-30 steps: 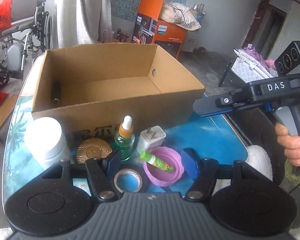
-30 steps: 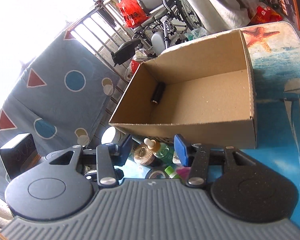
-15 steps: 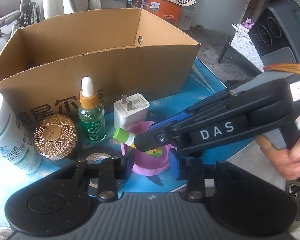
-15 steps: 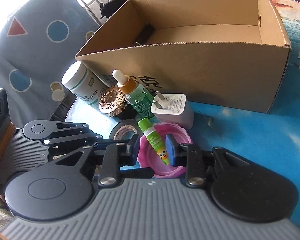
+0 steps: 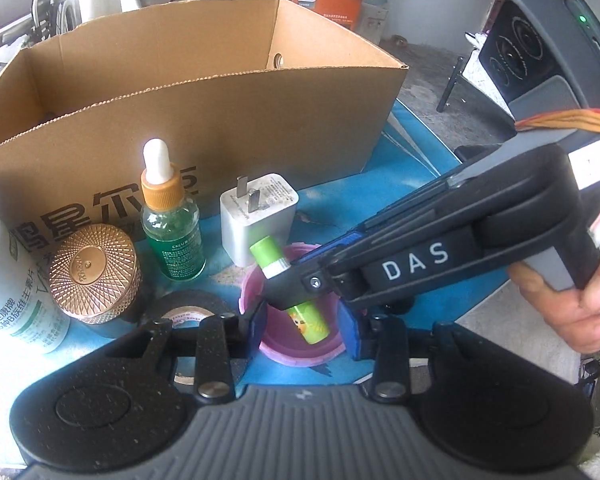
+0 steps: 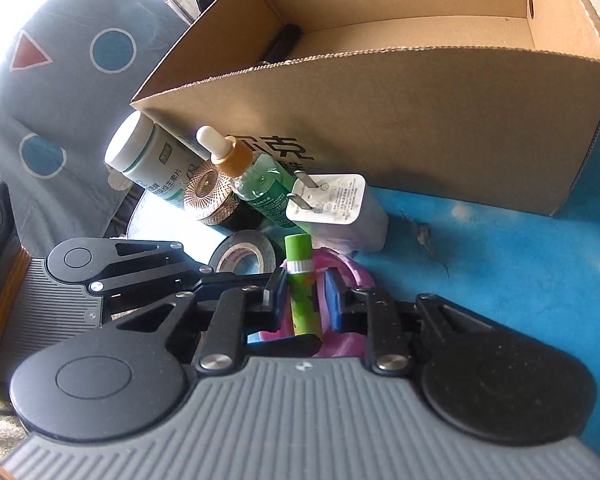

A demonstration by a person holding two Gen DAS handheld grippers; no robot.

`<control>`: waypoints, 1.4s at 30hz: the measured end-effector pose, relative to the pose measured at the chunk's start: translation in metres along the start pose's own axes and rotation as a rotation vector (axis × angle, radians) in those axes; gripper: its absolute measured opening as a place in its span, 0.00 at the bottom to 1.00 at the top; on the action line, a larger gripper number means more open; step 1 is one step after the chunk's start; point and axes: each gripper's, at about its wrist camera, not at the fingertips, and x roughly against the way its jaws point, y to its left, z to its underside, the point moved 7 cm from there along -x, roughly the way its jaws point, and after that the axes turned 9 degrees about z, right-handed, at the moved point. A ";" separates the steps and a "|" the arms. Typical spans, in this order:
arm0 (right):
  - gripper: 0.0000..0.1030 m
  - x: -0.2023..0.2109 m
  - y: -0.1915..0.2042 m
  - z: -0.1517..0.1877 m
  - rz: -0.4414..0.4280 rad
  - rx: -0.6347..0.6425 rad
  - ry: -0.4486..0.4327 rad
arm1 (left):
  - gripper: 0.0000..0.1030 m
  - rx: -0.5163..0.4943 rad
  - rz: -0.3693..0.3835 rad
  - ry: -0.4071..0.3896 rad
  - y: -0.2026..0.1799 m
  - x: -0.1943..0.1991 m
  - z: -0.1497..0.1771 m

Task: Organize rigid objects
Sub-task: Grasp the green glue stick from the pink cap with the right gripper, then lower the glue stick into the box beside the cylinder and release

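Your left tool (image 5: 302, 330) pinches the pink dish (image 5: 300, 354) on the table (image 6: 500, 264). Your right tool (image 6: 304, 300) is closing around the green lip balm (image 6: 302, 300) lying in that dish, pads not yet pressing. Next, grip the balm firmly, lift it and carry it over to the cardboard box (image 6: 440, 120).

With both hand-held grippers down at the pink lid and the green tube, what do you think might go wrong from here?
1. The right hand-held gripper is closing on the green tube, which lies tilted across the pink lid; it may roll or slip out.
2. The left hand-held gripper brackets the same lid, so the two may collide.
3. The dropper bottle and charger stand close and could be knocked.
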 end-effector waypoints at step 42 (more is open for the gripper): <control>0.14 -0.047 0.046 -0.199 -0.148 -0.110 0.131 | 0.54 0.078 -0.268 -0.073 0.131 0.081 -0.113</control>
